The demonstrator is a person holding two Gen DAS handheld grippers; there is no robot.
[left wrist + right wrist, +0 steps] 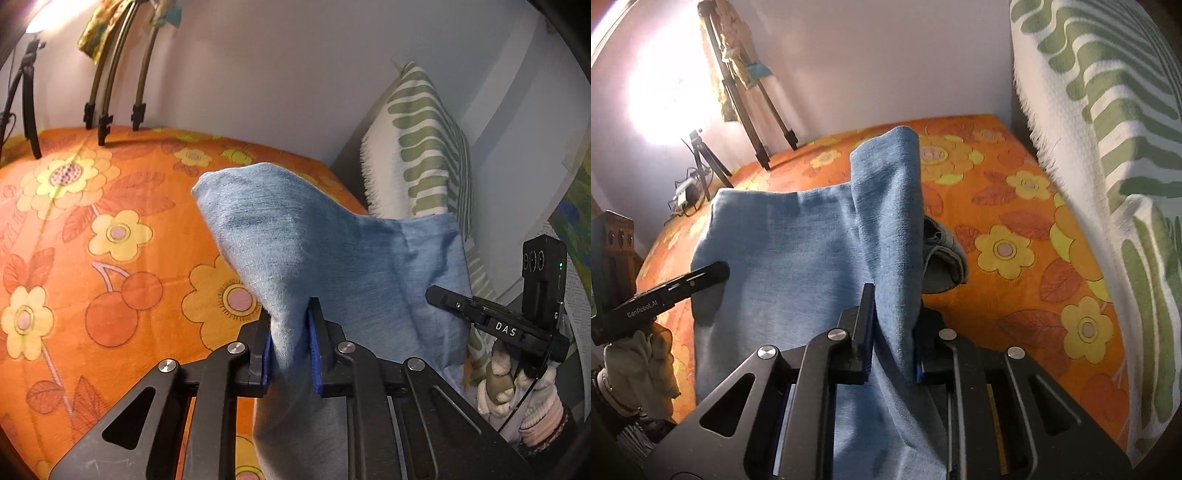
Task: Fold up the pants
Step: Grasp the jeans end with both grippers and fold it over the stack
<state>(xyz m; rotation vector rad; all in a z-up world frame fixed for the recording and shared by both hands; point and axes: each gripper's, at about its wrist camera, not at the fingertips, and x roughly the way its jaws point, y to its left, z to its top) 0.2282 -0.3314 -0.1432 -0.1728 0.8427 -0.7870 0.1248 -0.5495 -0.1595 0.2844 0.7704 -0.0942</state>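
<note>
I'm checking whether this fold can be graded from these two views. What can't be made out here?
- Left wrist view: the lifted blue pants hide the bedspread behind them; their lower part is cut off by the bottom edge.
- Right wrist view: the pants cover most of a grey garment; what it is, unclear.
- Neither view shows waistband or hems, so which end the left gripper and right gripper hold is unknown.

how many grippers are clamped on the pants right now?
2. The left gripper pinches a fold of the blue pants; the right gripper pinches another fold further along. No others in view.
</note>
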